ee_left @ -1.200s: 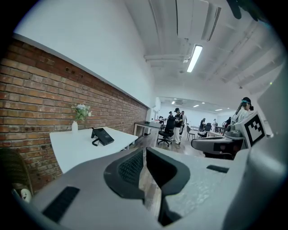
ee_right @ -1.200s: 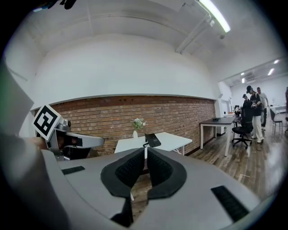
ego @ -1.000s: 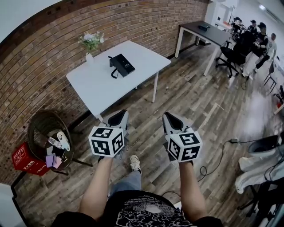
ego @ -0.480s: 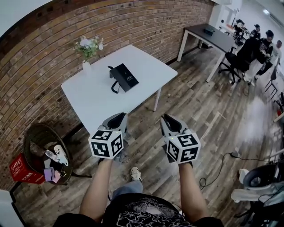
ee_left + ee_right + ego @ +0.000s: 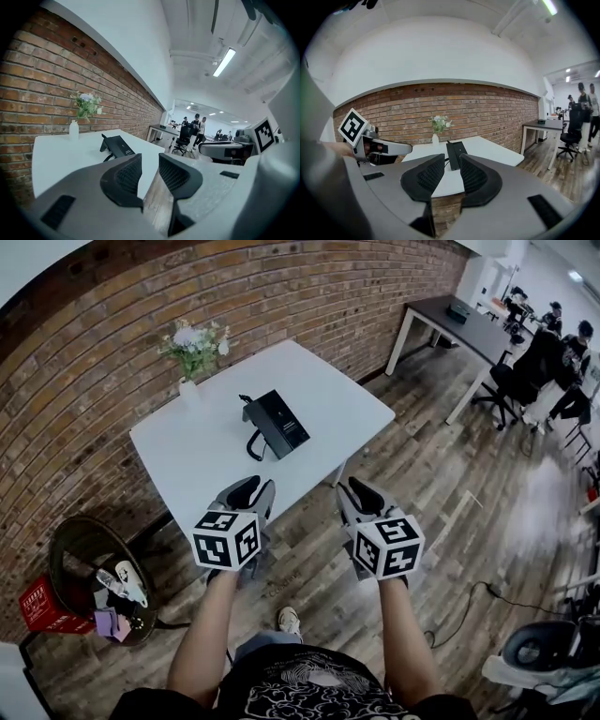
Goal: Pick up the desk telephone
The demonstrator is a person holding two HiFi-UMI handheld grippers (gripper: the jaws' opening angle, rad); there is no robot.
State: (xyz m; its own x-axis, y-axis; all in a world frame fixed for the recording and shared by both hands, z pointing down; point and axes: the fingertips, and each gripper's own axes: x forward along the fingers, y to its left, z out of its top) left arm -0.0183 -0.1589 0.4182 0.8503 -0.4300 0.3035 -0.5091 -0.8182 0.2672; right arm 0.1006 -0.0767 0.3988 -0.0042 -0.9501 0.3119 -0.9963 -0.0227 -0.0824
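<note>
A black desk telephone (image 5: 277, 422) with a curled cord lies near the middle of a white table (image 5: 211, 470). It shows too in the left gripper view, the telephone (image 5: 117, 146), and in the right gripper view, the telephone (image 5: 455, 153). My left gripper (image 5: 251, 495) hangs over the table's near edge, its jaws opening with nothing between them. My right gripper (image 5: 354, 495) hangs just off the table's near right side, over the floor; its jaws are opening and hold nothing. Both are well short of the phone.
A white vase of flowers (image 5: 192, 357) stands at the table's far left by the brick wall. A round wicker basket (image 5: 94, 577) with oddments and a red crate (image 5: 42, 604) sit at the left. A dark desk (image 5: 464, 324) and seated people (image 5: 544, 362) are at the far right.
I have walked toward the white table; it and the phone are nearer and lower in the head view. Both grippers have advanced with me to the table's near edge.
</note>
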